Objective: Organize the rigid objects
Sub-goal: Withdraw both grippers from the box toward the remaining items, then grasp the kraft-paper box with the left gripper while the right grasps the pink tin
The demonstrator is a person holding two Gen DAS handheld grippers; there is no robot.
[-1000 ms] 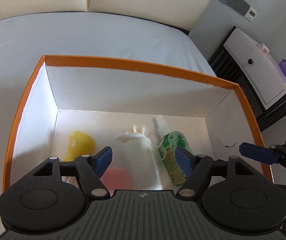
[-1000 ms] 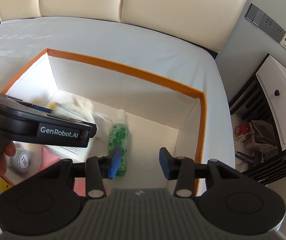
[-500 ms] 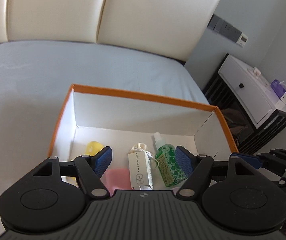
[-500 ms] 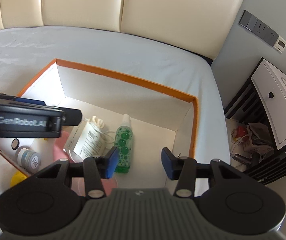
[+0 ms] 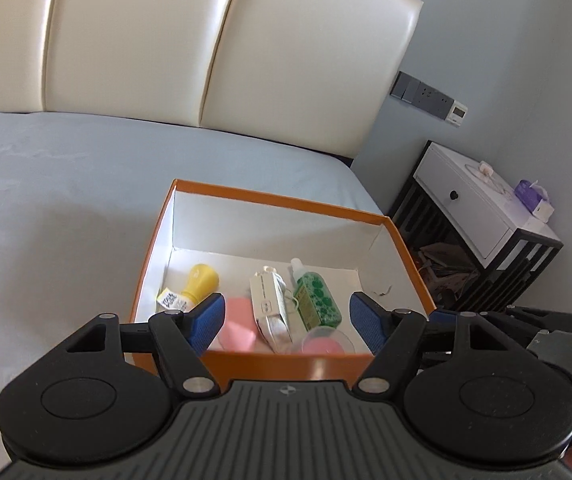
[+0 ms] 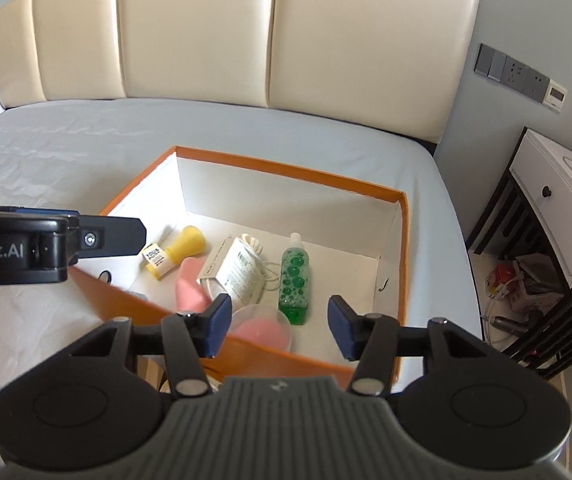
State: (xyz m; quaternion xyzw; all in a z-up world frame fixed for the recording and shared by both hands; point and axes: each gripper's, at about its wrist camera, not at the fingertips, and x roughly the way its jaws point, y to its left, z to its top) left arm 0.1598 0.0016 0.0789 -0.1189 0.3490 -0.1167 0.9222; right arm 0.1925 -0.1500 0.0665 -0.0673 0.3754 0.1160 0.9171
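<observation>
One orange box (image 5: 286, 360) with a white interior is set on a pale blue bed sheet (image 5: 65, 200), and every item below is placed relative to it. Inside the box, against its left wall, a yellow bottle (image 6: 177, 252) with a printed label is laid on its side. Toward the middle of the box floor, a white carton (image 6: 233, 276) with a cord loop is laid flat, its near end tilted toward the box's front wall. Just right of the carton, a green bubble-patterned bottle (image 6: 296, 280) with a clear cap is laid lengthwise, cap toward the box's far wall. Between the yellow bottle and the carton, a pink item (image 6: 189, 288) is seen, partly hidden. At the box's front wall, a clear round container with pink contents (image 6: 263, 326) is seen. The right portion of the box floor is bare. The left gripper (image 5: 286, 322) is held above the box's front wall, jaws spread wide, nothing between them. The right gripper (image 6: 279, 326) is held over the box's front right corner, its jaws opening, nothing gripped between the blue pads. Beyond the box's right side, a white and black nightstand (image 5: 486, 240) is recorded; behind the box, a cream padded headboard (image 5: 205, 60).
</observation>
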